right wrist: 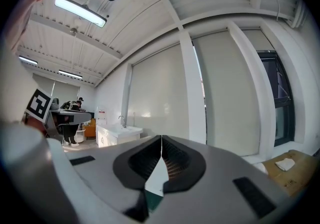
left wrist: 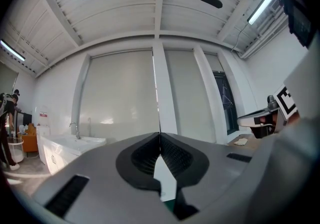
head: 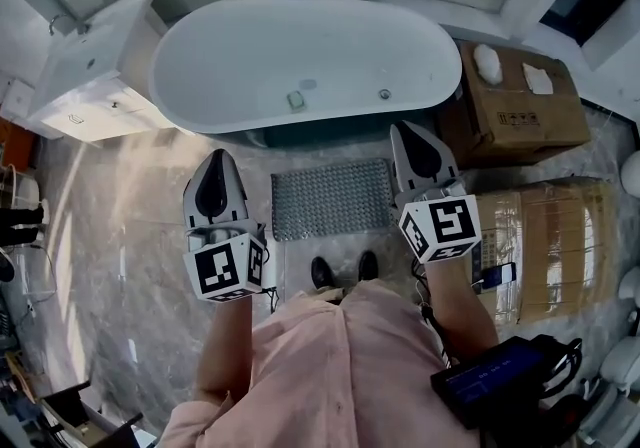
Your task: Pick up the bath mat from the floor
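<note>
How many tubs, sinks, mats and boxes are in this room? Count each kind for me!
Bathtub: 1
Sink cabinet: 1
Bath mat: 1
Cardboard boxes: 2
Total: 5

tub (head: 300,56) – white, ctr | vanity (head: 95,71) left | cardboard box (head: 520,101) right
</note>
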A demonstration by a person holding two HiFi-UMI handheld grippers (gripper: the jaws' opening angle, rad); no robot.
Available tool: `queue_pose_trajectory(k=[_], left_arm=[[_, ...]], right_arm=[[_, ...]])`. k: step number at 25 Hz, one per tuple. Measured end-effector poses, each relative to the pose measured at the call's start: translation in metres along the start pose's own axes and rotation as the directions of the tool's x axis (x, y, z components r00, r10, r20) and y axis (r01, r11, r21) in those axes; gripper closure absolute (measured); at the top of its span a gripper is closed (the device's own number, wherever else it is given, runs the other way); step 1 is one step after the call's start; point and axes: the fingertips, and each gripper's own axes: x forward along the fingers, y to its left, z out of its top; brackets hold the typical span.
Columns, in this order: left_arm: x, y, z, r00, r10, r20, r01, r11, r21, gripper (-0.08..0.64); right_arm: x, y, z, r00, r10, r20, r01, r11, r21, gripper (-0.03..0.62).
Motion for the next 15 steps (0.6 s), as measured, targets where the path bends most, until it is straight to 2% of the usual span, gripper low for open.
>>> queue_pose_trajectory(k=[7, 15], left_arm=[[0.002, -0.013, -0.007, 1.0, -0.004, -0.018, 0.004, 1.0, -0.001, 0.534], [0.002, -0.019, -0.041, 0.994, -0.012, -0.11, 0.009, 1.0, -0.025, 0.534]], right_arm=[[-0.004, -0.01, -0.011, 1.0, 0.003, -0.019, -0.003, 1.0, 0.014, 0.574], [-0.004, -0.012, -0.04, 0.995, 0.011, -0.099, -0.007, 0.999, 0.04, 0.574]])
